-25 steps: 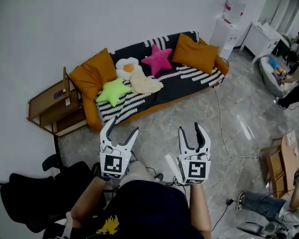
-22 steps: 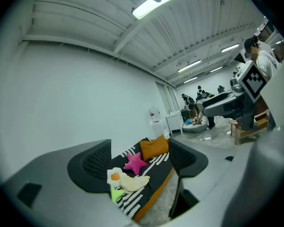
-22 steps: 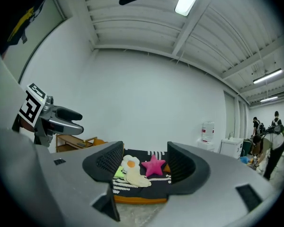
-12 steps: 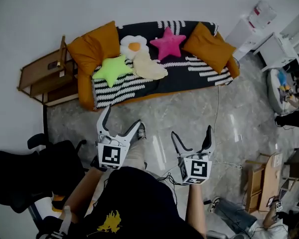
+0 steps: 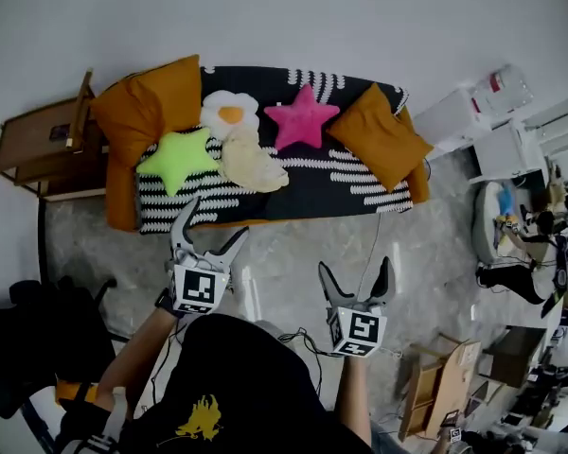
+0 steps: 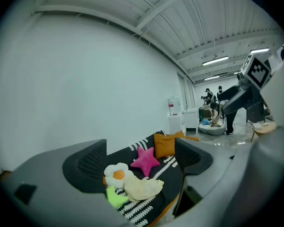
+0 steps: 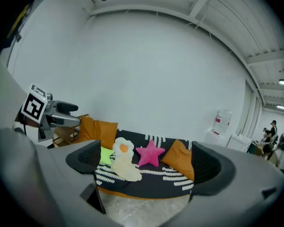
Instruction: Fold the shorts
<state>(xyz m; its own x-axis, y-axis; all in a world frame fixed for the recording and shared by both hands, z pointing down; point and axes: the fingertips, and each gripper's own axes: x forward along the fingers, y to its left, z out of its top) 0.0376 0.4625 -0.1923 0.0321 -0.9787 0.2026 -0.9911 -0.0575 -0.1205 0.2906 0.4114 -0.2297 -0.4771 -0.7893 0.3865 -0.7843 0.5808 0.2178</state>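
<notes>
A cream cloth, apparently the shorts (image 5: pixel 251 165), lies crumpled on the seat of the black-and-white striped sofa (image 5: pixel 355 195). It also shows in the left gripper view (image 6: pixel 143 188) and the right gripper view (image 7: pixel 124 168). My left gripper (image 5: pixel 213 221) is held over the marble floor just short of the sofa's front edge. My right gripper (image 5: pixel 355 270) is lower and further right, also over the floor. Both point at the sofa from a distance. Their jaws have just been opening and stand wide, with nothing between them (image 6: pixel 139 163) (image 7: pixel 146 168).
On the sofa lie two orange cushions (image 5: pixel 379 135), a pink star (image 5: pixel 303 118), a green star (image 5: pixel 177 157) and an egg-shaped pillow (image 5: pixel 229 113). A wooden side table (image 5: pixel 38 145) stands left, a black office chair (image 5: pixel 24 348) lower left, white cabinets (image 5: pixel 473 121) right. Cables cross the floor.
The sofa has come nearer and turned square to the view. Both grippers have moved toward it over the floor. The right gripper's jaws have spread much wider, the left's a little.
</notes>
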